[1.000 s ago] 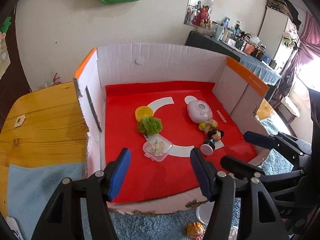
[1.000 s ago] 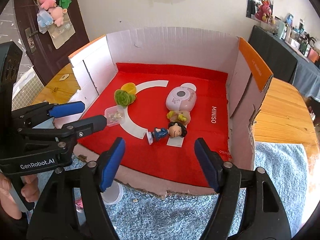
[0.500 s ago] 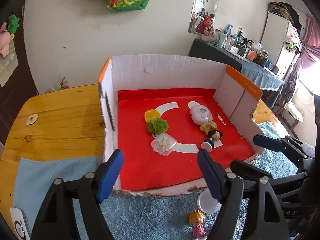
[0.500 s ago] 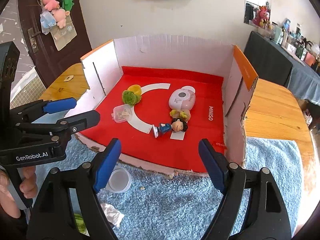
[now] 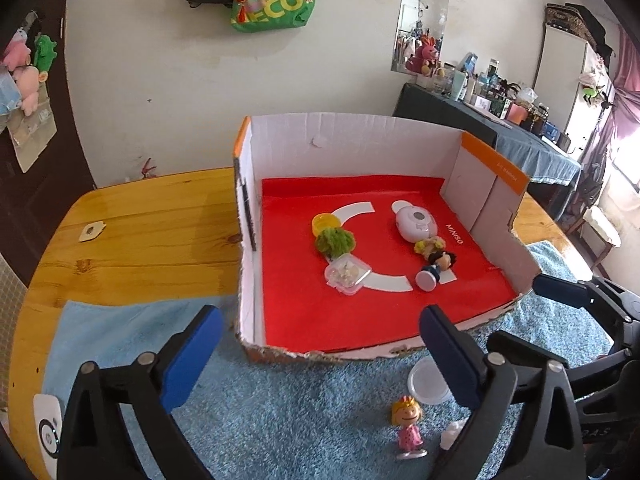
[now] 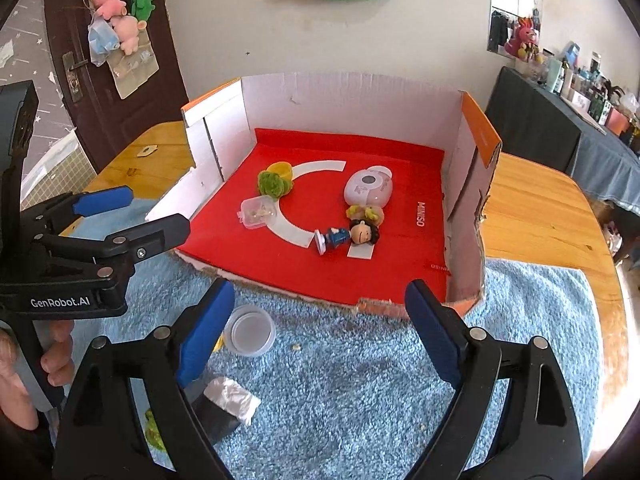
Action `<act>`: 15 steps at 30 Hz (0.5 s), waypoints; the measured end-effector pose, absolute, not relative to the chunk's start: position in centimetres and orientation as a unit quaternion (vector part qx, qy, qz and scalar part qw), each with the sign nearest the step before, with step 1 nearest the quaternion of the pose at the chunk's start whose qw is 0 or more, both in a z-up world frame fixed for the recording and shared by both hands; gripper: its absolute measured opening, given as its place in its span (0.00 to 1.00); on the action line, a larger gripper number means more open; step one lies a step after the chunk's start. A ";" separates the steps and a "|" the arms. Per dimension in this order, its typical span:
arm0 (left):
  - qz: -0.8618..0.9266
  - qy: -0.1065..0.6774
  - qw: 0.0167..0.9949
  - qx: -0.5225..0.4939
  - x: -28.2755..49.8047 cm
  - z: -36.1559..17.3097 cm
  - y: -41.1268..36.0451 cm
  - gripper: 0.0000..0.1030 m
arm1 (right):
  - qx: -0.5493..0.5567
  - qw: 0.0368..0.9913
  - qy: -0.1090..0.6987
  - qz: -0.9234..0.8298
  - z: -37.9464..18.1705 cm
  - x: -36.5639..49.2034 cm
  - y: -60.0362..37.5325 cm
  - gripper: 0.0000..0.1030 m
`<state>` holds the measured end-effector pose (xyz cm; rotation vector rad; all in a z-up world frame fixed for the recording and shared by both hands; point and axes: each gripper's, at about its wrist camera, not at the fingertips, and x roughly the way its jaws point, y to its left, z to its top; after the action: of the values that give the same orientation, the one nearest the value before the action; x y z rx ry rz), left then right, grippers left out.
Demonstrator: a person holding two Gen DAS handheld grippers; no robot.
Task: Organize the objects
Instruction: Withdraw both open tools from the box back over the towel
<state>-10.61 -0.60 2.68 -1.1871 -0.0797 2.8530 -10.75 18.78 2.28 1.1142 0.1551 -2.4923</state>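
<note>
Your left gripper and right gripper gape wide, empty, jaws just opening; six toys in box, one cup outside.

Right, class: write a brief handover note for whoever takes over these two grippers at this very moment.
Left gripper: open, empty, jaws just widened.
Right gripper: open, empty, jaws just widened.
In the cardboard box: yellow cup, green toy, clear case, pink device, two dolls lying down.
Left on the blue rug: blonde figurine standing, clear lid, crumpled white scrap.
Next, probably: put those in the box.
</note>
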 end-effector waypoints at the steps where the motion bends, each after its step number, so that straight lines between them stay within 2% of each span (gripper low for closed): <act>1: 0.922 -0.026 0.025 -0.385 -10.5 2.6 -0.6 0.99 | 0.400 0.202 0.056 -0.892 2.2 -10.6 18.8 0.88; 15: 0.918 -0.032 0.025 -0.395 -8.8 1.8 -0.7 0.99 | 0.406 0.203 0.065 -0.889 1.6 -8.5 18.9 0.88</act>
<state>-8.77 -0.74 1.82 -1.2205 -0.0985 2.8392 -8.53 18.88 1.55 1.1324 0.1800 -2.4802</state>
